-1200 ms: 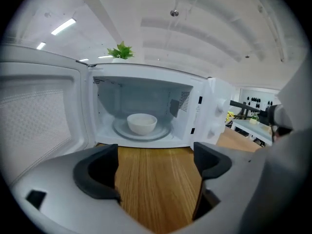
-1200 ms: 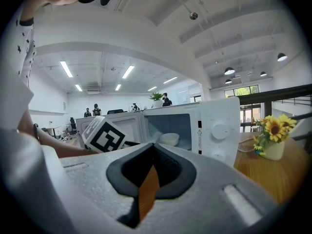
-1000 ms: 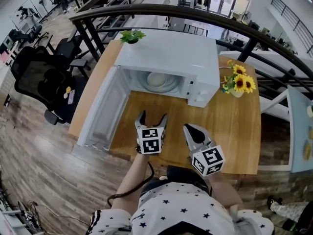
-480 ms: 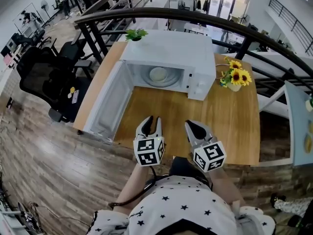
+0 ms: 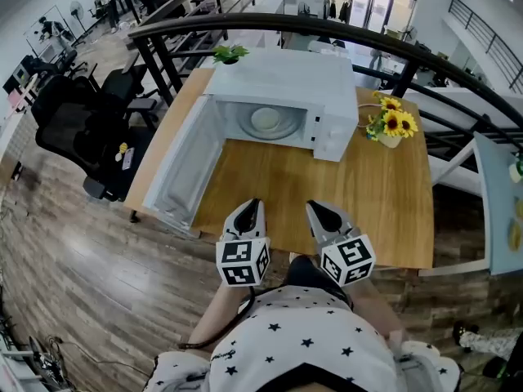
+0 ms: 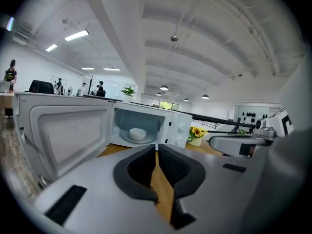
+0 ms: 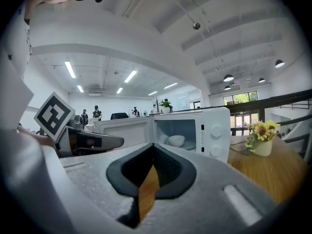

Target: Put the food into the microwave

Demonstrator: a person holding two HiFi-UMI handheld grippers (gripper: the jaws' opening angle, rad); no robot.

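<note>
Wooden tabletop (image 5: 368,211) carries a white microwave (image 5: 286,80) at its far side, its door (image 5: 184,166) swung wide to the left. A plain white bowl (image 5: 265,119) sits inside on the turntable. Both claws hang over the near edge, well apart from the bowl: the left claw (image 5: 250,207) has just closed its jaws on nothing, and the right claw (image 5: 315,208) is pressed together, empty.

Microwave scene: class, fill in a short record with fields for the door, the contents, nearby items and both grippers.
microwave: white, on the table
door: open, swung left
inside: white bowl
nearby: sunflowers at its right, plant at its far left corner
left gripper: just closed, shut, empty
right gripper: shut, empty
</note>
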